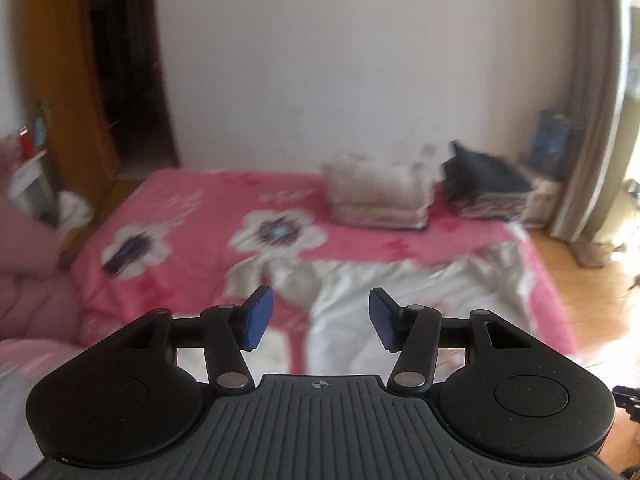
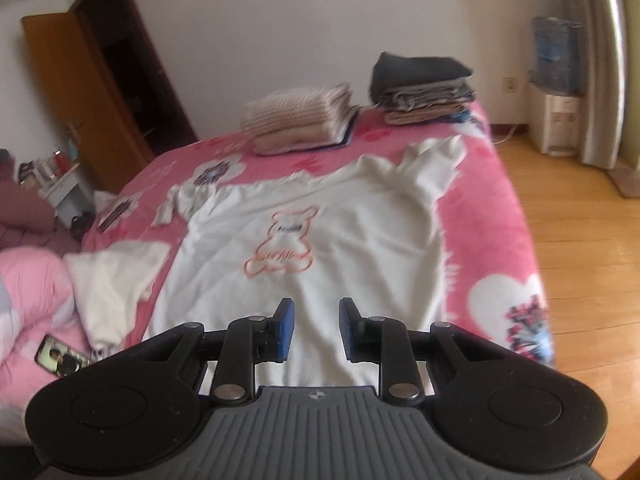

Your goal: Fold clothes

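Observation:
A white sweatshirt (image 2: 304,240) with an orange bear outline lies spread flat on the pink flowered bedspread (image 2: 488,224), sleeves reaching toward the far corners. My right gripper (image 2: 314,330) hovers open above its near hem, with nothing between the blue pads. In the blurred left wrist view the same white sweatshirt (image 1: 400,300) lies ahead, and my left gripper (image 1: 320,318) stands wide open above it, holding nothing. A second white garment (image 2: 112,280) lies crumpled at the sweatshirt's left.
Two folded stacks sit at the bed's far end: a beige stack (image 2: 300,120) and a dark stack (image 2: 424,84). A phone (image 2: 60,356) rests on pink bedding at the left. A wooden wardrobe (image 2: 80,92), a water dispenser (image 2: 556,84) and wooden floor (image 2: 580,240) surround the bed.

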Available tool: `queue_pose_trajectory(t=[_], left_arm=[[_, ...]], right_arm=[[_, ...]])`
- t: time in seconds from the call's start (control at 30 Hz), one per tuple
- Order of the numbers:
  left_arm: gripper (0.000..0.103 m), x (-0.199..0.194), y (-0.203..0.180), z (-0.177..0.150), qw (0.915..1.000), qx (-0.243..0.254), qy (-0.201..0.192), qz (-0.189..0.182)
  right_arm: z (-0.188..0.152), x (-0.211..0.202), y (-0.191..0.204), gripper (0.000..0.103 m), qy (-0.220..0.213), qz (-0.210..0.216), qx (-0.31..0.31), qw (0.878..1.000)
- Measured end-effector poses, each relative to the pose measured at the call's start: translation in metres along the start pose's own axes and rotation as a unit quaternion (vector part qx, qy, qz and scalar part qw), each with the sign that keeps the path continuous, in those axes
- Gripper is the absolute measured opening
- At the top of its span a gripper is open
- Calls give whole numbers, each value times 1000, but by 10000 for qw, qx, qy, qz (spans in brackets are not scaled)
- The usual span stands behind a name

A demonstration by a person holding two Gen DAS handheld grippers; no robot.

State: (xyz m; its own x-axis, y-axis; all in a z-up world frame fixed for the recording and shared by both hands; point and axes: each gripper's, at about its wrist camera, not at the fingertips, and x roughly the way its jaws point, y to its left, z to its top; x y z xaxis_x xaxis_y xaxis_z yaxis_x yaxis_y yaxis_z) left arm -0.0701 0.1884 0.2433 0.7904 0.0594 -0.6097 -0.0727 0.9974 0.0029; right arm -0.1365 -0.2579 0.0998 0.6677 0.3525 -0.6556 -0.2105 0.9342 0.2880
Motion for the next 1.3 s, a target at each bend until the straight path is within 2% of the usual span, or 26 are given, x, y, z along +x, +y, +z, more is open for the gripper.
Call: queue_pose_trajectory(t=[0.13, 0.27, 0.33, 0.43, 0.57, 0.7, 0.8, 0.93, 1.03, 1.2, 1.3], left_arm=[[53, 19, -18, -23, 9996, 85, 118, -245], [53, 47, -20, -43, 9977, 424, 395, -337], [53, 63, -17, -57, 9970, 473, 458, -402], [54, 101, -14, -97, 9949, 518, 702, -499], [54, 150, -20, -177, 9886, 732, 1224, -489], [51, 193, -26, -250, 9814, 1076, 1541, -380], [50, 208, -19, -282, 9791, 937, 1769, -350], [51, 199, -1, -291, 9823, 583, 1695, -540], [51, 192, 6, -295, 9792, 497, 1852, -662], [51, 185, 20, -302, 9704, 369, 2205, -910], [51, 184, 28, -301, 9660, 313, 2383, -950]], right_arm=[[32, -3, 9, 26, -70, -95, 78, 9999], [64, 16, 21, 26, -124, 492, 454, 9977], [73, 37, 30, 26, 8, 762, 412, 9962], [74, 92, 52, 27, 522, 1120, 9, 9923], [46, 184, 83, 27, 1241, 1093, -850, 9826], [22, 255, 102, 27, 1657, 1244, -1433, 9677], [10, 300, 114, 27, 1919, 1476, -1766, 9541], [-5, 357, 127, 27, 2255, 1787, -2137, 9336], [0, 382, 127, 27, 2494, 2063, -1934, 9262], [-3, 388, 105, 27, 2708, 2382, -1540, 9199], [-8, 376, 91, 27, 2742, 2313, -1429, 9224]])
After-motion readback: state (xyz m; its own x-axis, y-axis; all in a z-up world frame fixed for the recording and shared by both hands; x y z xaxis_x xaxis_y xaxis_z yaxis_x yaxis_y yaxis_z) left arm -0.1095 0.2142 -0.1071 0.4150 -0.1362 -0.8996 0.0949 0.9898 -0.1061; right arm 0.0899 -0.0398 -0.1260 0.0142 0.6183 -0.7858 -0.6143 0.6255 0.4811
